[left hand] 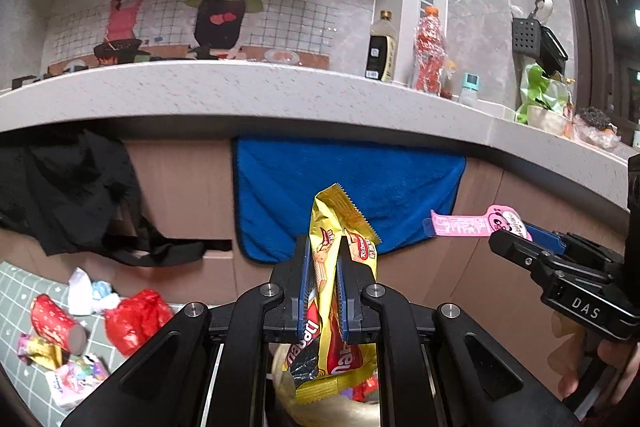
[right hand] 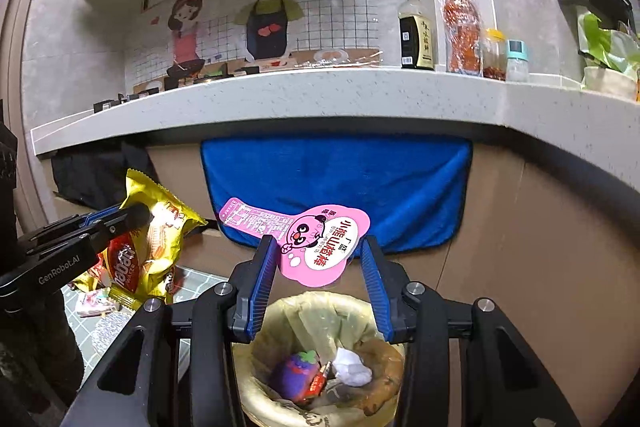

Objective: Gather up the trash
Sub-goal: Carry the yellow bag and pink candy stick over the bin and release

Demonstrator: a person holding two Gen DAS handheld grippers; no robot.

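Left hand-held gripper [left hand: 323, 267]: blue pads clamped tight on a yellow-gold foil wafer wrapper with red logo [left hand: 340, 227], wrapper upright between pads, lower end hanging over the bin. Same wrapper visible from right wrist view [right hand: 160, 231], pinched by left hand-held gripper [right hand: 136, 217] at left edge.

Right hand-held gripper [right hand: 318, 259]: jaws about half apart, gripping a flat pink bear-shaped snack packet with long tab [right hand: 312, 239] by its side edges, packet lying roughly level, tab pointing left. Seen from left wrist view too [left hand: 472, 225], gripped at right by right hand-held gripper [left hand: 520, 235].

Round bin lined with pale yellow plastic bag [right hand: 280, 311] directly below right gripper; inside: purple plush-like item [right hand: 294, 373], crumpled white paper [right hand: 352, 367], small red wrapper [right hand: 320, 379].

More trash on grey-green gridded floor mat [left hand: 20, 283] at left: red crumpled bag [left hand: 134, 319], red paper cup on its side [left hand: 56, 321], white tissue [left hand: 82, 291], pink packet [left hand: 76, 383].

Blue towel [right hand: 340, 187] hanging from grey speckled bench [right hand: 320, 95] behind.
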